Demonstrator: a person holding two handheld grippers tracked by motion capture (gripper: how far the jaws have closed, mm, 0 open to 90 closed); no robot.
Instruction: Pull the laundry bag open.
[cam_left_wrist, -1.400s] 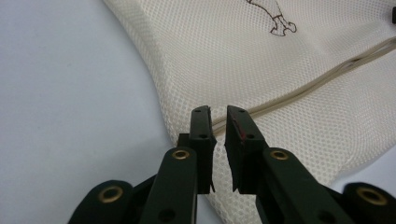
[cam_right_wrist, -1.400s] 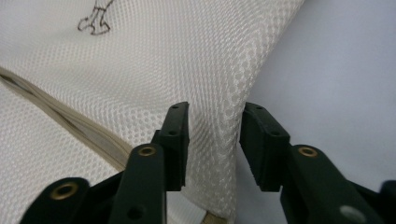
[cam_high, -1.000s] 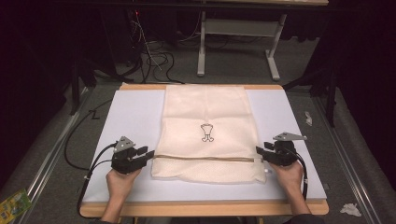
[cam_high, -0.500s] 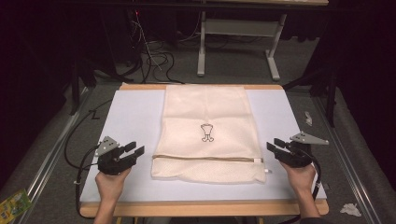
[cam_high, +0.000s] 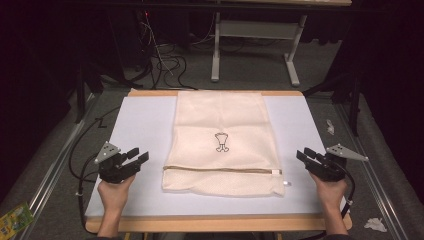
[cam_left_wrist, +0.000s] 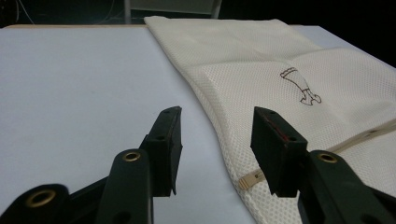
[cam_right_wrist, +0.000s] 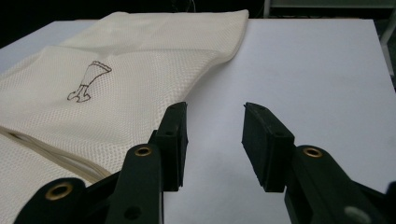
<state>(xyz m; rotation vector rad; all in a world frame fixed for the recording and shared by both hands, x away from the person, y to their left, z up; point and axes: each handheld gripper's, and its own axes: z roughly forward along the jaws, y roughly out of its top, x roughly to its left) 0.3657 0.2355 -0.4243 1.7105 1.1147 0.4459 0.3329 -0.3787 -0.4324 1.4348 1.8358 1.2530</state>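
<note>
A cream mesh laundry bag (cam_high: 222, 135) with a small dark drawing lies flat in the middle of the white board (cam_high: 140, 120); its zip (cam_high: 220, 169) runs across near the front. My left gripper (cam_high: 139, 153) hovers left of the bag's zip end, open, and its jaws have just been opening with nothing between them. In the left gripper view the gripper (cam_left_wrist: 216, 119) is just left of the bag's edge (cam_left_wrist: 280, 70). My right gripper (cam_high: 302, 153) is right of the bag, open; its jaws have just been closing on nothing. The right gripper view shows the gripper (cam_right_wrist: 215, 114) over bare board beside the bag (cam_right_wrist: 116, 70).
The board's wooden front edge (cam_high: 215, 222) is near the person's hands. Behind the table stand a white desk frame (cam_high: 216, 55) and floor cables (cam_high: 165, 62). A green packet (cam_high: 15, 217) lies on the floor at left, crumpled paper (cam_high: 374, 224) at right.
Both grippers have drawn outward from the bag's zip ends, the left one to the left and the right one to the right. The bag has stayed flat.
</note>
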